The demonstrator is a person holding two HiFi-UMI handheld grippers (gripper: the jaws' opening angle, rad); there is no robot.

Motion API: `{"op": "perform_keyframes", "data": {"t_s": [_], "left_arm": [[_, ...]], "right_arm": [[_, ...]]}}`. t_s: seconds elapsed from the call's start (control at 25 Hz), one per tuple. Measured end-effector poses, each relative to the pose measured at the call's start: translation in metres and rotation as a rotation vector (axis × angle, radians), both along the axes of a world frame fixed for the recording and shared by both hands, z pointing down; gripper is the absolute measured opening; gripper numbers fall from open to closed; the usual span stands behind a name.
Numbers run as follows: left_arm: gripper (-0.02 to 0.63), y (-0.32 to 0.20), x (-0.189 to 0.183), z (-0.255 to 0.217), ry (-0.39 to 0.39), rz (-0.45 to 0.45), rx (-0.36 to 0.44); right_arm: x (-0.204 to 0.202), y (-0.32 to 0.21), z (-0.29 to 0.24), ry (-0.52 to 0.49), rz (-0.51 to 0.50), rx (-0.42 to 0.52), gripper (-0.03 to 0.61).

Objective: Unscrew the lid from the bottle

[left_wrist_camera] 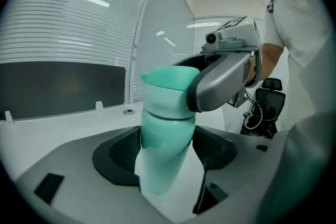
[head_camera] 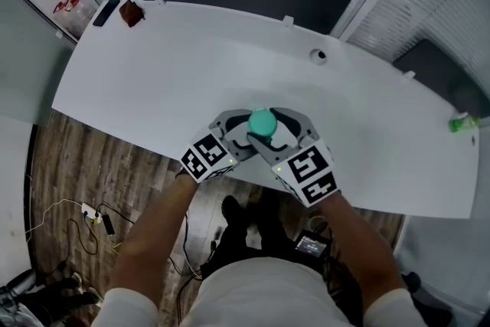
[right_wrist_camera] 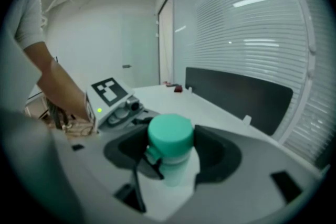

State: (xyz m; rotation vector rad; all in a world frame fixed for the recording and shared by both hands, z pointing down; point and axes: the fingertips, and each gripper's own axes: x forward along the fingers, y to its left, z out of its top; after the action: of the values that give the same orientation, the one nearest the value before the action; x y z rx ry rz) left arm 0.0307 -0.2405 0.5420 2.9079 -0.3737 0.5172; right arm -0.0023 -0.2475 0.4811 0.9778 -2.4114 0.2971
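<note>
A teal bottle [left_wrist_camera: 164, 152] stands upright near the front edge of the white table [head_camera: 153, 88]. Its round teal lid [head_camera: 262, 121] sits on top. My left gripper [left_wrist_camera: 167, 157] is shut on the bottle's body, with a dark pad pressing each side. My right gripper [right_wrist_camera: 170, 152] is shut on the lid [right_wrist_camera: 169, 134], and one of its grey jaws wraps the lid [left_wrist_camera: 165, 86] in the left gripper view. In the head view the left gripper [head_camera: 239, 132] and right gripper [head_camera: 277, 132] meet around the lid, hiding the bottle's body.
A small green object [head_camera: 462, 122] lies at the table's far right edge. A brown item [head_camera: 130, 12] and a black bar [head_camera: 106, 11] sit at the far left corner. A cable hole [head_camera: 318, 55] is behind the bottle. Cables [head_camera: 88, 214] lie on the wooden floor.
</note>
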Motion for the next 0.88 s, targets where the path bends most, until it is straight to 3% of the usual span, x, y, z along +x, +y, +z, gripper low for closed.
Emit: {"op": "perform_keyframes", "data": {"t_s": [0.08,0.24,0.48,0.64,0.88], "left_arm": [[0.305,-0.001,-0.003,-0.001,-0.001,-0.072,0.024],[0.305,-0.002,-0.014,0.0,0.005,-0.313,0.066],[0.305,-0.007,-0.013,0.01,-0.01,-0.561,0.047],[0.305,-0.009,-0.011,0.011,-0.016,-0.52,0.04],[0.305,-0.003,-0.008,0.012,-0.01,-0.279,0.039]], "right_arm": [[0.0,0.0,0.001,-0.001,0.023,-0.001,0.284],[-0.001,-0.002,0.0,-0.002,0.072,-0.001,0.284],[-0.003,-0.002,0.001,0.005,0.153,-0.009,0.284],[-0.003,-0.001,0.0,0.007,0.147,-0.004,0.284],[-0.005,0.003,0.0,0.005,0.0,0.001,0.284]]}}
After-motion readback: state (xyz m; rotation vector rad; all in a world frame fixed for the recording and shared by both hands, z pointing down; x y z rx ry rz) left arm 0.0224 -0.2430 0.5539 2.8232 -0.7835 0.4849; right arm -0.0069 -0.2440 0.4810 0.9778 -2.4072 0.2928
